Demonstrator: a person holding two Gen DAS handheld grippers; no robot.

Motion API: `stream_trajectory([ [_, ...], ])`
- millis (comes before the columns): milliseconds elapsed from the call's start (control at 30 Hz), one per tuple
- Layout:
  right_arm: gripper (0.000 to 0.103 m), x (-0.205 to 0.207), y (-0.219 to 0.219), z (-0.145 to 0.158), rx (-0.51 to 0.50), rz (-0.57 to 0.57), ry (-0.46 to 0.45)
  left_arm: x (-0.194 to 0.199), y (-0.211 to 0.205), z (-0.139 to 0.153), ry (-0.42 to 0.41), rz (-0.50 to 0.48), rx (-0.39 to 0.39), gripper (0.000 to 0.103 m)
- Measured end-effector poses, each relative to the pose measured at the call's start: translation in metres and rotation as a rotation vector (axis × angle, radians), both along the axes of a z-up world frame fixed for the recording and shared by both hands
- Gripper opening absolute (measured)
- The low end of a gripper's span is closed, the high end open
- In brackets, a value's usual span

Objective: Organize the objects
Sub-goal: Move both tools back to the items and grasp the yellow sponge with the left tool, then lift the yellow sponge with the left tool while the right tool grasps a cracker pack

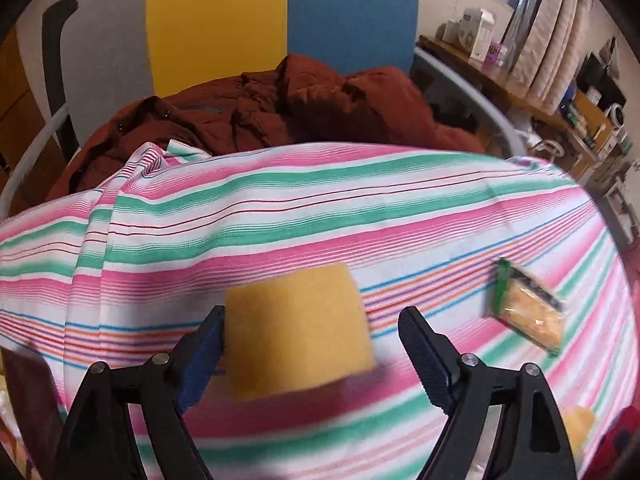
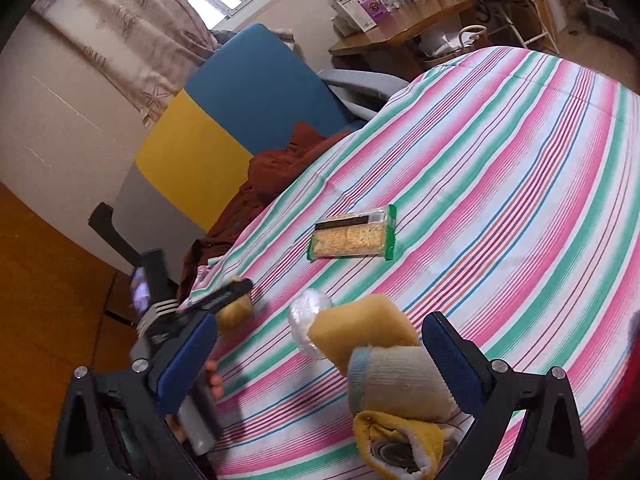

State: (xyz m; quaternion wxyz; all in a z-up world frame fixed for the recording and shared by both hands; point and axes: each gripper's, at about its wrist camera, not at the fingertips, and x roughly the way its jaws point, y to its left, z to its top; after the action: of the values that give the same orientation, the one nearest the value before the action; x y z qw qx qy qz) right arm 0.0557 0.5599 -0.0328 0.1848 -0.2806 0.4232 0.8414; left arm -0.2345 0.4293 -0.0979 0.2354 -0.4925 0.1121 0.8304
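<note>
A yellow sponge (image 1: 296, 332) lies blurred on the striped tablecloth (image 1: 320, 208) between the fingers of my left gripper (image 1: 312, 316). The jaws stand open; the sponge touches the left pad, with a gap to the right one. A cracker packet (image 1: 528, 312) with green ends lies to the right, also central in the right wrist view (image 2: 352, 236). My right gripper (image 2: 320, 360) is open above a beige rolled sock (image 2: 396, 380), a yellow rolled sock (image 2: 400, 440), a yellow pad (image 2: 360, 328) and a clear plastic wad (image 2: 308, 316). The left gripper (image 2: 230, 296) shows at far left.
A rust-brown garment (image 1: 304, 108) is heaped on a chair with a yellow and blue back (image 1: 280, 20) behind the table. A wooden shelf with boxes (image 2: 384, 20) stands by the curtained window. A person's fingers (image 2: 214, 380) show at the table's left edge.
</note>
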Motion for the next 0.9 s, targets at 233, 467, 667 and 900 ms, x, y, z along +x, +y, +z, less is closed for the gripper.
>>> stream_trajectory([
  [233,0.103,-0.001,0.000,-0.004,-0.047,0.023,0.015,0.018,-0.026,-0.007,-0.018,-0.012,0.001,0.061],
  [467,0.103,0.000,0.003,-0.010,-0.077,0.014,0.002,0.117,-0.057,0.000,0.019,-0.108,-0.013,0.061],
  [667,0.103,0.001,0.003,0.000,-0.047,0.054,-0.016,0.204,-0.082,-0.006,0.132,-0.291,-0.043,0.061],
  [900,0.103,-0.058,0.011,0.015,0.235,0.347,-0.235,0.205,-0.095,-0.011,0.132,-0.321,0.028,0.062],
])
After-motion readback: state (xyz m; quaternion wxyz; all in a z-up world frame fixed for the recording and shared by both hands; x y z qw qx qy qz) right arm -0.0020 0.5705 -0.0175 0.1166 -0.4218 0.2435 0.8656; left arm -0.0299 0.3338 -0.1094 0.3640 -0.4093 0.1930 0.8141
